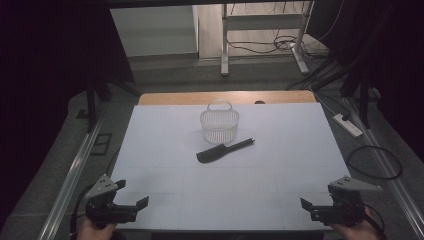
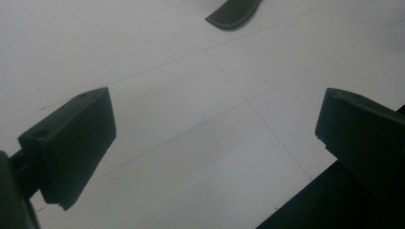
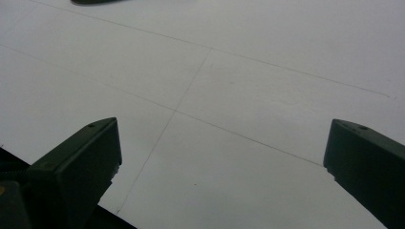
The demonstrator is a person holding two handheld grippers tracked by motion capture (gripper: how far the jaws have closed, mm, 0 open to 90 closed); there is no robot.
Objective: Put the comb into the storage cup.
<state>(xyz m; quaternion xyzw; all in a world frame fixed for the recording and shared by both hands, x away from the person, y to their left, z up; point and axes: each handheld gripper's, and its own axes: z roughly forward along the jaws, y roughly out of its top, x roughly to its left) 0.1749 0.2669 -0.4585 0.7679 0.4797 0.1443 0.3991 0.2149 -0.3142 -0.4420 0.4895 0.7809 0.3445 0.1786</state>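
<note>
At the worktop's [image 1: 150, 150] near corners, left tool [image 1: 131, 206] and right tool [image 1: 314, 207] are held with jaws apart, well short of the comb [image 1: 222, 150]

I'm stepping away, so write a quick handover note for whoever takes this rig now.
Left hand-held gripper: open, holding nothing, at the table's near left corner.
Right hand-held gripper: open, holding nothing, at the near right corner.
Comb: flat on the white table at mid-table, just in front of the basket.
Basket: upright, handle up, looks to have nothing in it.
Done: nothing has been picked up.
Left: probably grasp the comb and put it in the basket.
</note>
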